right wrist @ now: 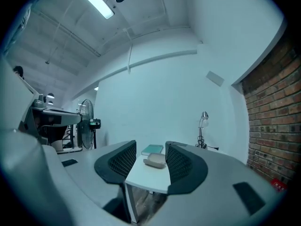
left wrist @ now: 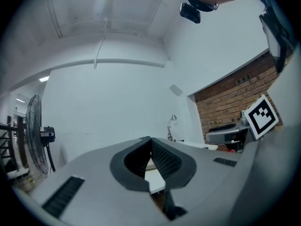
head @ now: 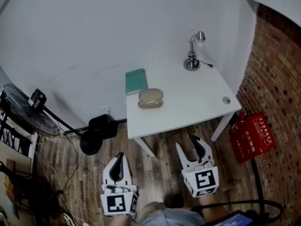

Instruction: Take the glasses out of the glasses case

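A beige oval glasses case (head: 150, 98) lies closed on the white table (head: 193, 102), near its left end; no glasses show. In the right gripper view the case (right wrist: 155, 160) appears far ahead, framed between the jaws. Both grippers hang over the wooden floor, well short of the table's front edge. My left gripper (head: 119, 156) is at the lower left, its jaws together with nothing between them, and its own view shows the tips (left wrist: 149, 139) meeting. My right gripper (head: 187, 142) sits closer to the table, open and empty.
A teal book (head: 136, 81) lies just behind the case. A small desk lamp (head: 193, 55) stands at the table's back right. A standing fan (head: 19, 108) with a black base (head: 89, 145) is to the left. A red case (head: 251, 135) leans by the brick wall.
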Motion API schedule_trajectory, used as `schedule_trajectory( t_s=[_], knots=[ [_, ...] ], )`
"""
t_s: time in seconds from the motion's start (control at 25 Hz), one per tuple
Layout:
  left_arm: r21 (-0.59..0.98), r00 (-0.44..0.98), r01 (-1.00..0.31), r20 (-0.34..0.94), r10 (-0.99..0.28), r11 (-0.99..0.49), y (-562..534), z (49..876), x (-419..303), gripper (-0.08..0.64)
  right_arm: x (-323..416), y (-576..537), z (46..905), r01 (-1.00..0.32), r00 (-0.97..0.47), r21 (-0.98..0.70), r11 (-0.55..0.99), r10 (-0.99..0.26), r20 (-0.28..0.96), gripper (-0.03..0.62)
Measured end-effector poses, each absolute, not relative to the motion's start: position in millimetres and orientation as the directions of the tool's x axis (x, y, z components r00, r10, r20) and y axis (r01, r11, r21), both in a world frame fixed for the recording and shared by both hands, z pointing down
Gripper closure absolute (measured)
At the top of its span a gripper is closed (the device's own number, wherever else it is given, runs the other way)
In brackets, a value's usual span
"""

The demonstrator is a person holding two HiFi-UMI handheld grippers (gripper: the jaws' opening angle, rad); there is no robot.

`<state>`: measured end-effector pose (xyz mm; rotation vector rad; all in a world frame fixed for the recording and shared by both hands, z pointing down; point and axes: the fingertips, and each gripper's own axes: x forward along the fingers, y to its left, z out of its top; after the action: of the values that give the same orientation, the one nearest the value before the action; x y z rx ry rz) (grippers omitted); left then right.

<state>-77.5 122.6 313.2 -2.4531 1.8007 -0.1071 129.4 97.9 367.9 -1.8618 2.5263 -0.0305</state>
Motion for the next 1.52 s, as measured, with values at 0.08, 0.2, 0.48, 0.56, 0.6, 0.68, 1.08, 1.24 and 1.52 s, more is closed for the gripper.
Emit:
schedule_trajectory(
  t_s=[0.08,0.2,0.48,0.56,0.6,0.68,1.08,1.24,1.52],
  knots=[
    [-0.114,0.296,-0.949,0.006,-0.955,-0.295,116,318,-81,0.554,130,89,367,-0.955,-0.297,-0.009,0.297,-0.955,0.013,0.383],
    [-0.096,0.291,-0.952,0.026,-0.956,-0.292,105,330,-85,0.554,129,76,370,-0.954,-0.299,0.002,0.299,-0.954,0.031,0.383],
    [-0.065,0.281,-0.956,0.062,-0.958,-0.285,45,364,-111,0.554,123,18,393,-0.962,-0.268,0.029,0.271,-0.960,0.085,0.383],
    [-0.067,0.276,-0.957,0.073,-0.958,-0.281,22,370,-120,0.554,120,-1,402,-0.962,-0.268,0.032,0.272,-0.958,0.104,0.383],
    [-0.065,0.275,-0.958,0.077,-0.958,-0.280,8,372,-124,0.554,118,-14,404,-0.962,-0.264,0.035,0.270,-0.958,0.114,0.382],
    [-0.055,0.275,-0.958,0.082,-0.958,-0.280,-21,375,-131,0.554,114,-41,405,-0.965,-0.255,0.037,0.261,-0.959,0.123,0.382],
    [-0.039,0.293,-0.955,0.029,-0.956,-0.294,-133,346,-160,0.554,80,-148,372,-0.956,-0.273,0.087,0.280,-0.958,0.083,0.387],
    [-0.039,0.309,-0.951,-0.007,-0.951,-0.308,-166,329,-168,0.554,67,-179,352,-0.952,-0.280,0.116,0.284,-0.959,0.049,0.390],
    [-0.035,0.358,-0.934,-0.043,-0.933,-0.356,-203,319,-164,0.554,59,-209,335,-0.951,-0.277,0.136,0.277,-0.961,0.021,0.403]
  ],
)
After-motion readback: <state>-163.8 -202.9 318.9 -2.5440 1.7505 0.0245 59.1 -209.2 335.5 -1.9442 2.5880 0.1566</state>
